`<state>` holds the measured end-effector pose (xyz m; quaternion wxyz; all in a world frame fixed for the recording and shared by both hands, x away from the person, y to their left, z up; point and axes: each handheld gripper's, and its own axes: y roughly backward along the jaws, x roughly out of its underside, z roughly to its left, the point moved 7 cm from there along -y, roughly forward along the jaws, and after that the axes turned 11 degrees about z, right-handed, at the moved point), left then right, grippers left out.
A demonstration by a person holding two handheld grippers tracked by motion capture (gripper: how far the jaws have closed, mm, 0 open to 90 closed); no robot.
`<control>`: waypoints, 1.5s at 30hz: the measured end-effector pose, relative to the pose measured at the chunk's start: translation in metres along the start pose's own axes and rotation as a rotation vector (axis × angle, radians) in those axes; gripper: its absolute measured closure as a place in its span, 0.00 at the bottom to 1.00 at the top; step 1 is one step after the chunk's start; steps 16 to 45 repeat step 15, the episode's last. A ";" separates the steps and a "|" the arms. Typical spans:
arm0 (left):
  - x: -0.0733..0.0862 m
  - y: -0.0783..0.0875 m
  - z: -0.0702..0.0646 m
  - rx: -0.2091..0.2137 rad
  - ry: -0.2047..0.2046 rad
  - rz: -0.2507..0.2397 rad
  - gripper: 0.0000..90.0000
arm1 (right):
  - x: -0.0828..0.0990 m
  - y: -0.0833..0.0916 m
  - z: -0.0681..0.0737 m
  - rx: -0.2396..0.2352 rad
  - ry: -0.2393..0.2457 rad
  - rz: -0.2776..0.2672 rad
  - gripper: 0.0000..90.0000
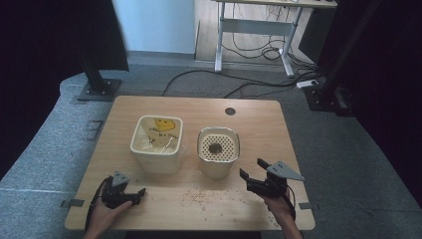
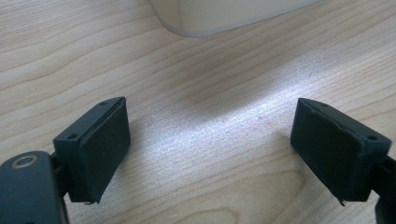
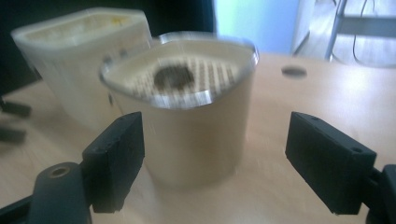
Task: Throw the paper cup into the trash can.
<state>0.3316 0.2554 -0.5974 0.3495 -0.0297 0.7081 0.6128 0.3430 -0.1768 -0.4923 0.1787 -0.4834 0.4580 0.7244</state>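
Note:
On the wooden table (image 1: 259,124) stand two cream containers. The left tub (image 1: 156,144) holds a clear bag with a yellow smiley. The right cup (image 1: 218,152) has a perforated insert with a small dark thing in it. My right gripper (image 1: 253,169) is low at the cup's right, pointing at it. In the right gripper view the cup (image 3: 196,130) stands just ahead of my right gripper (image 3: 215,158), whose jaws are open and apart from its wall. My left gripper (image 1: 141,192) rests near the front left edge. It is open (image 2: 210,149) over bare wood, with the tub's base (image 2: 224,14) ahead.
Small crumbs (image 1: 204,196) lie scattered on the table in front of the cup. A dark round grommet (image 1: 230,111) sits near the far edge. Beyond the table are black stand bases (image 1: 99,89), floor cables (image 1: 259,82) and a desk frame (image 1: 254,30).

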 end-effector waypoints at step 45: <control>0.000 0.000 0.000 0.000 0.000 0.000 0.13 | 0.039 -0.017 -0.014 0.047 -0.022 0.088 0.22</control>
